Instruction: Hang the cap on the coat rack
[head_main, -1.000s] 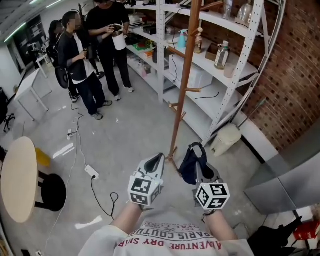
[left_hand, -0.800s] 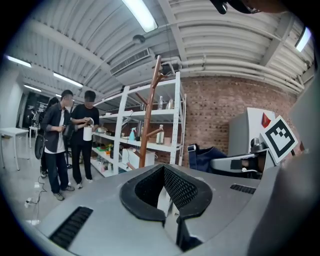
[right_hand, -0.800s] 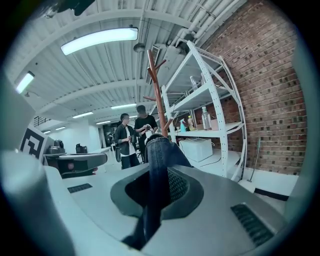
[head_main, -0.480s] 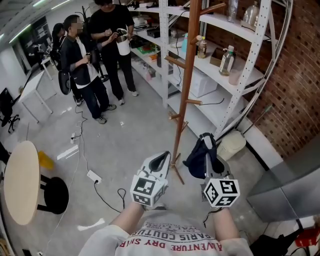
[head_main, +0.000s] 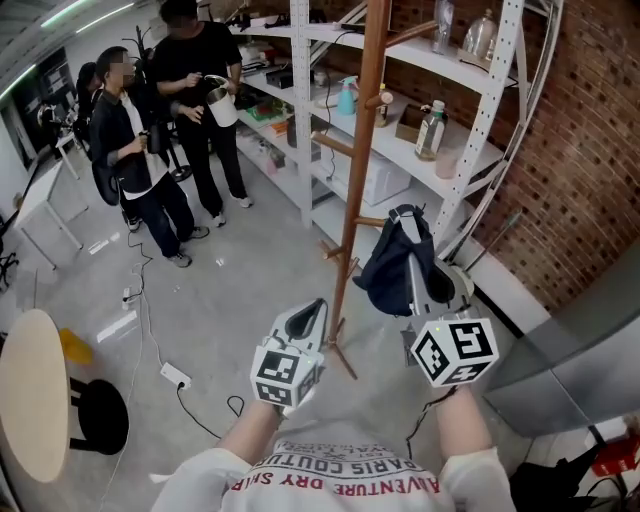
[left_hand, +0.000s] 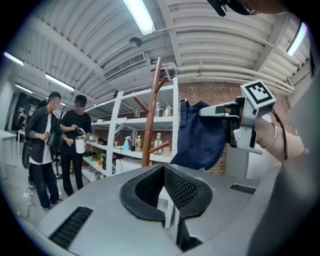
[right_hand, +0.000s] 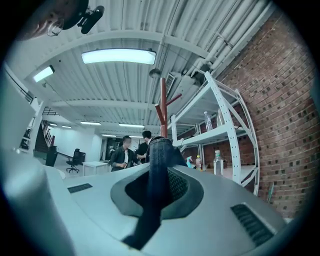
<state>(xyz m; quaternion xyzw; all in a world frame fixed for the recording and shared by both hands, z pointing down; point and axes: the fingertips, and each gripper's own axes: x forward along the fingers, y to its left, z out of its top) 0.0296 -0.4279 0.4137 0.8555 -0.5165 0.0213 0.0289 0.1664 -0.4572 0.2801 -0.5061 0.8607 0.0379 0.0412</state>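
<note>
Beside one coat rack (head_main: 352, 200), one cap (head_main: 385, 278) in right claw (head_main: 406, 228); left claw (head_main: 312, 312) closed.

Long ceiling lamps (right_hand: 118, 56) above the right claw (right_hand: 159, 176) throw bright, cool, even light, with glare around the tubes and only faint shadows on the floor (head_main: 240, 270). Both claw views bulge fisheye-fashion and fade to black at their corners.

The grey concrete floor (head_main: 250, 260) carries a tall brown wooden coat rack (head_main: 352, 200) near centre and a white power strip (head_main: 175, 376) at eight o'clock. At one o'clock, a white metal shelving unit (head_main: 482, 105) holds clear plastic bottles (head_main: 431, 130) and a blue spray bottle (head_main: 347, 97).
</note>
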